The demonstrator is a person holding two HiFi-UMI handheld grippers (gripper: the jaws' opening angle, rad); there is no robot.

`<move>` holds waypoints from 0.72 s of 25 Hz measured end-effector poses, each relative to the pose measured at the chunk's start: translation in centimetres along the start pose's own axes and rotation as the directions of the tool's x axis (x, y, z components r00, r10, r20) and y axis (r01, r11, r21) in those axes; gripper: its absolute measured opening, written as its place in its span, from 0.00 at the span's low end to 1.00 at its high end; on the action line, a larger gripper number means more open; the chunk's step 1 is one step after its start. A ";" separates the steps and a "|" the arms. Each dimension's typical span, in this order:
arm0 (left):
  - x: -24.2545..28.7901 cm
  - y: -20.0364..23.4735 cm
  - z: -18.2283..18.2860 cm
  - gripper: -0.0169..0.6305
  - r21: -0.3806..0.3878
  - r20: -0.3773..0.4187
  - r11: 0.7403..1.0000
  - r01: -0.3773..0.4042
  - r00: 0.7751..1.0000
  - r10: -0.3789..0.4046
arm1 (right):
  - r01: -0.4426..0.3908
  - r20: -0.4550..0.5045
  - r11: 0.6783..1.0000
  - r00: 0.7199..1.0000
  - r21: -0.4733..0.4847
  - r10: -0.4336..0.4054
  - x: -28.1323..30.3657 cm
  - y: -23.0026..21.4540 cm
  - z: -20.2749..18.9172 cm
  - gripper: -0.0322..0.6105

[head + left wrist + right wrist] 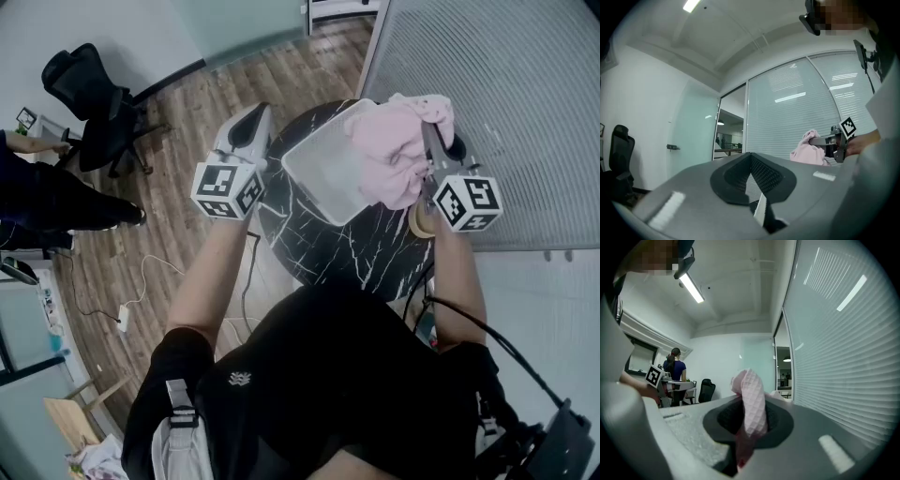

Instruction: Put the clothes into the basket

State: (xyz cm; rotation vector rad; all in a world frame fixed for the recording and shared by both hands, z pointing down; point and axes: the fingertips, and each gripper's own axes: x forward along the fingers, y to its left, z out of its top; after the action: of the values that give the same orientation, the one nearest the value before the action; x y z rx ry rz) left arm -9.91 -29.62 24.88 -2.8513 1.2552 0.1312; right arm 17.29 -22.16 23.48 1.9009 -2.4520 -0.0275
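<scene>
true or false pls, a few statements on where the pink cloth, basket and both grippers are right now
1. The right gripper is shut on the pink cloth. True.
2. The pink cloth lies flat on the floor. False: it is held up by the right gripper, at the right side of the white basket.
3. The white basket is on a dark marbled round table. True.
4. The left gripper grips the basket's rim. False: it is off to the basket's left and does not touch it.
5. A black office chair stands on the wood floor, far to the left. True.
</scene>
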 end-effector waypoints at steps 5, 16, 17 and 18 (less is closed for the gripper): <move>-0.3 0.7 0.1 0.04 -0.020 -0.004 1.000 -0.006 1.000 0.006 | -0.025 0.005 1.000 1.000 -0.005 0.025 1.6 1.0 1.0 0.11; -1.1 1.1 0.3 0.04 -0.010 -0.021 1.000 -0.015 1.000 0.015 | -0.087 -0.013 0.996 0.996 0.003 0.088 4.5 2.6 -0.1 0.11; -1.3 1.3 0.2 0.04 -0.009 -0.023 1.000 -0.019 1.000 0.019 | -0.091 -0.015 0.996 0.996 0.007 0.091 4.7 2.8 -0.3 0.11; -1.6 1.4 0.2 0.04 -0.009 -0.026 1.000 -0.024 0.999 0.023 | -0.094 -0.016 0.996 0.995 0.011 0.094 4.8 3.1 -0.5 0.11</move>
State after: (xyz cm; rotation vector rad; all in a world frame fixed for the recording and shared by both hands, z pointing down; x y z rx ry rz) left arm -12.05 -29.40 24.87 -2.8562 1.2965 0.1017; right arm 13.15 -26.05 24.17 1.7802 -2.5320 0.0039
